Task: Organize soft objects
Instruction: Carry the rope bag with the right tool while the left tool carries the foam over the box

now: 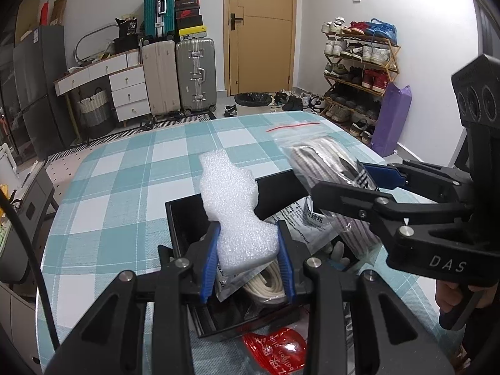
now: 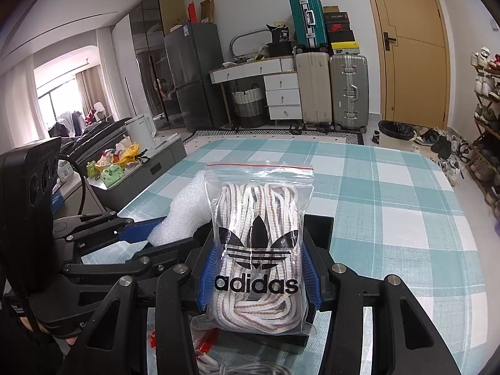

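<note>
My left gripper (image 1: 248,250) is shut on a white foam piece (image 1: 234,206) and holds it above a black box (image 1: 181,218) on the checked tablecloth. The box holds several bagged items, among them coiled cream laces (image 1: 265,287). My right gripper (image 2: 259,268) is shut on a clear zip bag of striped laces with an adidas logo (image 2: 259,228), held over the box's far side (image 2: 318,228). In the left wrist view the right gripper (image 1: 353,181) and its bag (image 1: 322,156) are on the right. In the right wrist view the left gripper (image 2: 150,234) and foam (image 2: 184,215) are on the left.
A red packet (image 1: 278,353) lies on the teal checked table (image 1: 125,168) near the box's front edge. White cable and red-tipped items (image 2: 212,356) lie below the right gripper. Suitcases, drawers, a shoe rack and a door stand beyond the table.
</note>
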Available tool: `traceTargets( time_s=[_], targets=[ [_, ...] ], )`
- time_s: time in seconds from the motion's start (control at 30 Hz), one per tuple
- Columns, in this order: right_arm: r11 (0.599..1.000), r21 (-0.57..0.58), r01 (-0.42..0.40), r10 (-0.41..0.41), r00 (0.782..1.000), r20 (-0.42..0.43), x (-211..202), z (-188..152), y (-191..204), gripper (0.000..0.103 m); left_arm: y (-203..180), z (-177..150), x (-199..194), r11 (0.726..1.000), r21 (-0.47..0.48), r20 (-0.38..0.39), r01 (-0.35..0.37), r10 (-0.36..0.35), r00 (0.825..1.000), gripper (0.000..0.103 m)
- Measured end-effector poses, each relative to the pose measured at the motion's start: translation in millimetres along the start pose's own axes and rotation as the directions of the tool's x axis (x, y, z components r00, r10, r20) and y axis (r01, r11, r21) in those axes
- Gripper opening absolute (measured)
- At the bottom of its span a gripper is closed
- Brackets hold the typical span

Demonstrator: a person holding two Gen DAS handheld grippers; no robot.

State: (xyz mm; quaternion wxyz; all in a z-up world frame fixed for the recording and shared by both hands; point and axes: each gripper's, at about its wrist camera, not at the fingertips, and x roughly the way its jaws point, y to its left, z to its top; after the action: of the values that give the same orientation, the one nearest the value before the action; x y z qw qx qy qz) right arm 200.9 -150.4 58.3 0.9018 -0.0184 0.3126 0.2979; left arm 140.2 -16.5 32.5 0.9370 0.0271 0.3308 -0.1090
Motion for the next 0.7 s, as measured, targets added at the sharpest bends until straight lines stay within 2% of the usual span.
traceTargets(
  time_s=[0.7],
  targets=[
    [0.998,-0.046,0.03,-0.032,0.999,-0.04,43,-5,2,0.047,5,-9,14,1.0,0.006,-0.043,-0.015,0.015,0.999,0.033]
  ],
)
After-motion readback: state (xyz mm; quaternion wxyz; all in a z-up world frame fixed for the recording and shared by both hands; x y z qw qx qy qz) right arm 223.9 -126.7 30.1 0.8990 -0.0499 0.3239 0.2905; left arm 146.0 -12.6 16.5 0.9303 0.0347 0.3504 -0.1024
